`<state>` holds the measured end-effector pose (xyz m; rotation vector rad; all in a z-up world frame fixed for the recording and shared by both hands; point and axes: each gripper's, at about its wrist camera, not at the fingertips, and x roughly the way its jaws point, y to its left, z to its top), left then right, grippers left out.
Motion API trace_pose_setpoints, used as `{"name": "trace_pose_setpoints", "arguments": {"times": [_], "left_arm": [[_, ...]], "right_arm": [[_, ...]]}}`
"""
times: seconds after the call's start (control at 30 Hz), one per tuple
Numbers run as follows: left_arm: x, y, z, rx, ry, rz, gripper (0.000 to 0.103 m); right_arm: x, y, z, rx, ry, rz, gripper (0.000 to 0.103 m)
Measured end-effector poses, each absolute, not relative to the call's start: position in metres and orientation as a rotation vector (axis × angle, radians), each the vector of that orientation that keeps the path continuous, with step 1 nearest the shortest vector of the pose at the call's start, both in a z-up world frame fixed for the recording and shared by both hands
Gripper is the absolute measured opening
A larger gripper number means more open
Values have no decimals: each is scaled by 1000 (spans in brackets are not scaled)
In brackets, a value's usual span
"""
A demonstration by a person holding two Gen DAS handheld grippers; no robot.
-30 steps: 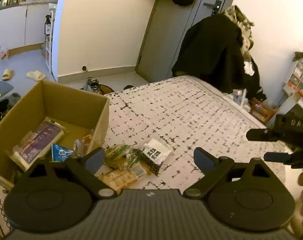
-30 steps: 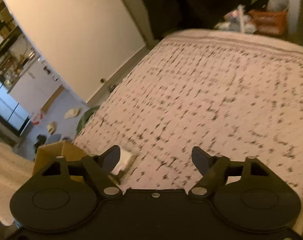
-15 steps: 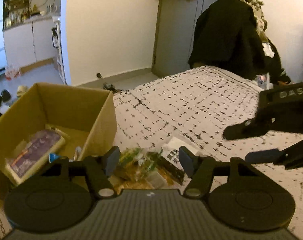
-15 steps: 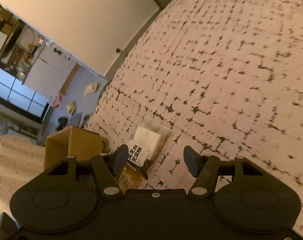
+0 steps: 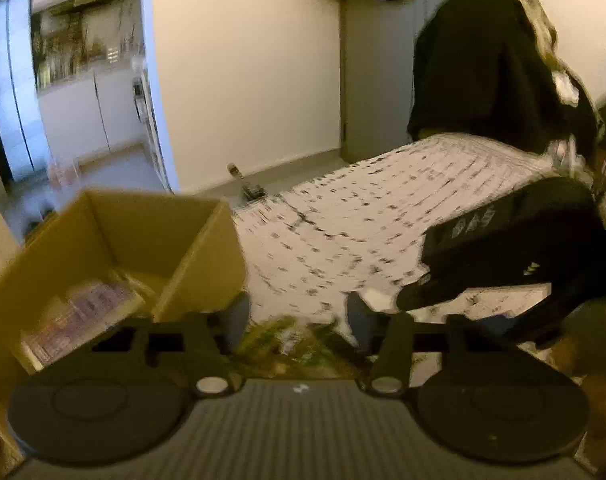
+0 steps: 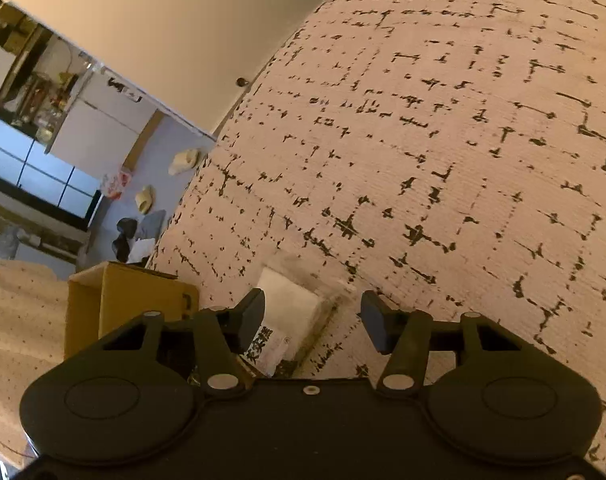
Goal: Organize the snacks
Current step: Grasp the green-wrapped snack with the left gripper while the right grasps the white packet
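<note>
While both jaws stand spread and hold nothing, the left hand-held gripper [image 5: 297, 310] tilts low over green snack packets [image 5: 287, 340], blurred, apparently lying between its fingers; cardboard box [image 5: 115, 248] to its left holds packets. Right hand-held gripper [image 6: 311, 316] angles down over white snack packet [image 6: 287, 312] on the bed [image 6: 443, 152].

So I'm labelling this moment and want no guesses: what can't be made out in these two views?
- Green snack packets, left wrist view: motion-blurred and partly behind the left gripper; print unreadable.
- Cardboard box contents: blurred, cut off by the gripper body.
- White packet, right wrist view: lower part hidden behind the right gripper; label only partly readable.
- Box, right wrist view: inside not visible.
</note>
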<state>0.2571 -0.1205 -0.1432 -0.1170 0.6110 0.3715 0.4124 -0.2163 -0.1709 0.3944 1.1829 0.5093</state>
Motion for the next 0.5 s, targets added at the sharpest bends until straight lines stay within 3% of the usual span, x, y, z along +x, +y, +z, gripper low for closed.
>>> {"name": "trace_pose_setpoints", "arguments": {"times": [0.23,0.27,0.37,0.5], "left_arm": [[275,-126,-159,-67,676,430,45],[276,-125,-161,-64,684,427,45],[274,-129,-163,-16,670,440,48],[277,-123,-169,-40,711,423,47]], "right_arm": [[414,-207,-174,351,1163,523,52],[415,-203,-174,325,1153,522,42],[417,-203,-173,304,1149,487,26],[414,-209,-168,297,1143,485,17]]}}
